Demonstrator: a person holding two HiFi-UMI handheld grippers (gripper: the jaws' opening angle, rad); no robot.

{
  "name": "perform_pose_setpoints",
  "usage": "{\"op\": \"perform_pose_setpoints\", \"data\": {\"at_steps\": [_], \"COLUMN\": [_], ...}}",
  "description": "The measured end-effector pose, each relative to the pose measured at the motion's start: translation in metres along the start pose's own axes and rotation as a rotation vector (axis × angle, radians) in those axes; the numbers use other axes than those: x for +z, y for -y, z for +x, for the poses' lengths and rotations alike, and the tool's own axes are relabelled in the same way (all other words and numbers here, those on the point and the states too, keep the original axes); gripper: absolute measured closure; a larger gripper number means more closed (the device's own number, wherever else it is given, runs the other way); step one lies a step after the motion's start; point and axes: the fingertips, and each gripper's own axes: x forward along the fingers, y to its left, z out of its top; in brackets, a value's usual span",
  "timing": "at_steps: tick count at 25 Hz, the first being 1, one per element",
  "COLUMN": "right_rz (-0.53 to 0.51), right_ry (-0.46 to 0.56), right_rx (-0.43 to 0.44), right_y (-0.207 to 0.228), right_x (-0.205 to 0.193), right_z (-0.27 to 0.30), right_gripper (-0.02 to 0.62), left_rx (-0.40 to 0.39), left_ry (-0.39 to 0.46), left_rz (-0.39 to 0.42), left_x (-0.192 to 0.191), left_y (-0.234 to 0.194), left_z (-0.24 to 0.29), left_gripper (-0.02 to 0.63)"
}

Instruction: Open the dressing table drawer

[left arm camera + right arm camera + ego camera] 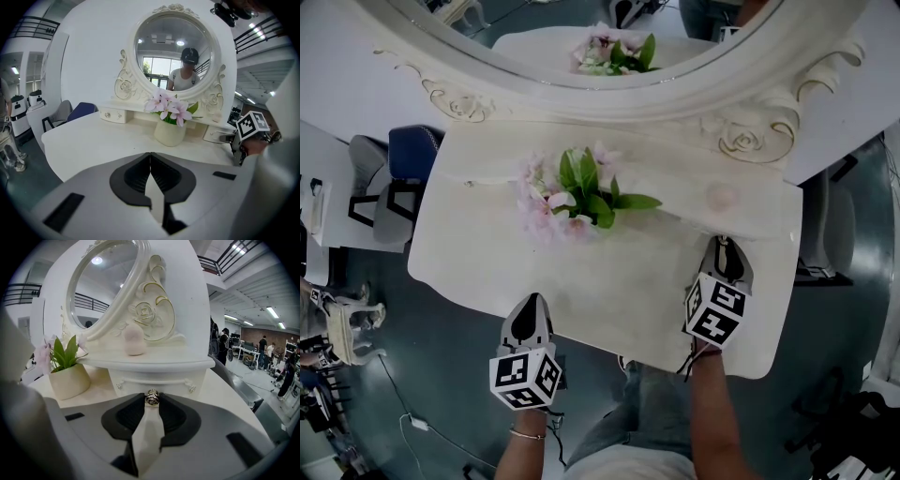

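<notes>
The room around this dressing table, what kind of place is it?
Probably a large lab or workshop hall, not a bedroom: the dressing table stands beside office chairs, and the right gripper view shows an upper railing and people standing far behind.

Grey left gripper (529, 302) and right gripper (727, 246) bear black-and-white marker cubes (525, 378).

Industrial hall: mezzanine railings (210, 262), strip lights (273, 311)
</notes>
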Motion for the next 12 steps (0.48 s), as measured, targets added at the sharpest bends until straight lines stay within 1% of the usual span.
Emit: {"op": "perform_pose_setpoints", "data": {"at_steps": [12], "right_rz": [0.007], "right_ry": [-0.006], "right_rx": [-0.007], "right_y": [-0.0025], "right_x": [-0.0047], "right_z": [-0.0065], "right_gripper": [0.494], "left_rx": [0.006], "left_ry": [0.0], "left_rz": [0.002], "left_x": [-0.0038], "left_y": [-0.0086], "left_z": [-0.0085], "left_gripper": [0.588]}}
